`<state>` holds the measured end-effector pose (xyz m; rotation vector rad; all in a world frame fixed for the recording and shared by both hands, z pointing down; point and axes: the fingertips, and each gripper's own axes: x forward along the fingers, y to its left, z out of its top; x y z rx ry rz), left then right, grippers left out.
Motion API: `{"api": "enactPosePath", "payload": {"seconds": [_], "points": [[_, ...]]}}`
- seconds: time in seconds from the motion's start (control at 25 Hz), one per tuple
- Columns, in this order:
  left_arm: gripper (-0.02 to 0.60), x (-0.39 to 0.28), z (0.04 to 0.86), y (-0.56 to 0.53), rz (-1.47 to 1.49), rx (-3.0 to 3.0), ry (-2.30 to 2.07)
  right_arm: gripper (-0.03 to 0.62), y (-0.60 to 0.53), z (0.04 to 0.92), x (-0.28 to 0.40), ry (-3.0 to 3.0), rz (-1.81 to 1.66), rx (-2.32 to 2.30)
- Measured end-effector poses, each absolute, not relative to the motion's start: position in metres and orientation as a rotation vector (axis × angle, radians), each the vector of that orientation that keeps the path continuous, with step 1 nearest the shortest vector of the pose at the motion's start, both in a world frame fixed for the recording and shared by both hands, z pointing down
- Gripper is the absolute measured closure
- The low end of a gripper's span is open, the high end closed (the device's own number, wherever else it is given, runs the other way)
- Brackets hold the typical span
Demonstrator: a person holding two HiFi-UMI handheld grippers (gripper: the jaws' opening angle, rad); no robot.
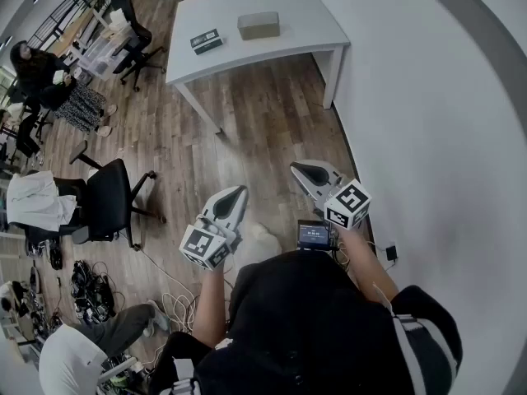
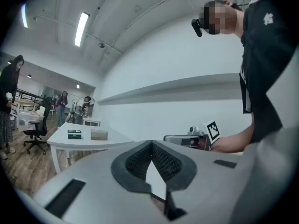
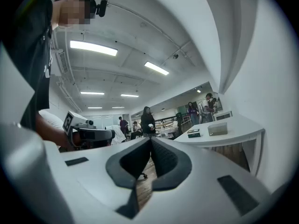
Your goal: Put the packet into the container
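Observation:
A dark green packet (image 1: 206,41) and a grey box-shaped container (image 1: 258,25) lie side by side on a white table (image 1: 306,21) far ahead across the wooden floor. Both grippers hang in mid-air near the person's body, well short of the table. My left gripper (image 1: 239,191) is shut with nothing between its tips. My right gripper (image 1: 297,168) is also shut and empty. In the left gripper view the packet (image 2: 74,134) and container (image 2: 99,135) show beyond the closed left gripper (image 2: 152,143). The right gripper view shows the packet (image 3: 194,134) and container (image 3: 217,129) past the closed right gripper (image 3: 150,140).
A white wall (image 1: 436,122) runs along the right. A black office chair (image 1: 111,196) stands to the left, with cables (image 1: 90,290) on the floor near it. A seated person (image 1: 37,68) and more chairs are at the far left. Several people stand in the background.

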<state>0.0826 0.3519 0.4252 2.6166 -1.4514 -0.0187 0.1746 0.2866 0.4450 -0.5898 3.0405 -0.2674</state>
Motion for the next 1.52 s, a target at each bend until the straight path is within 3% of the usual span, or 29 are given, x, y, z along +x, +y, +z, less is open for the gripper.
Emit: {"api": "enactPosePath", "payload": {"seconds": [1.12,1.52], "points": [[0.574,-0.158,0.423,0.112,-0.147,2.616,-1.448,0.572,0.049,0.424,-0.04,3.08,-0.171,-0.694],[0.574,-0.18,0.439,0.031,-0.151,2.61,-1.363,0.572,-0.027,0.435,-0.06,3.09,-0.193,-0.762]]}}
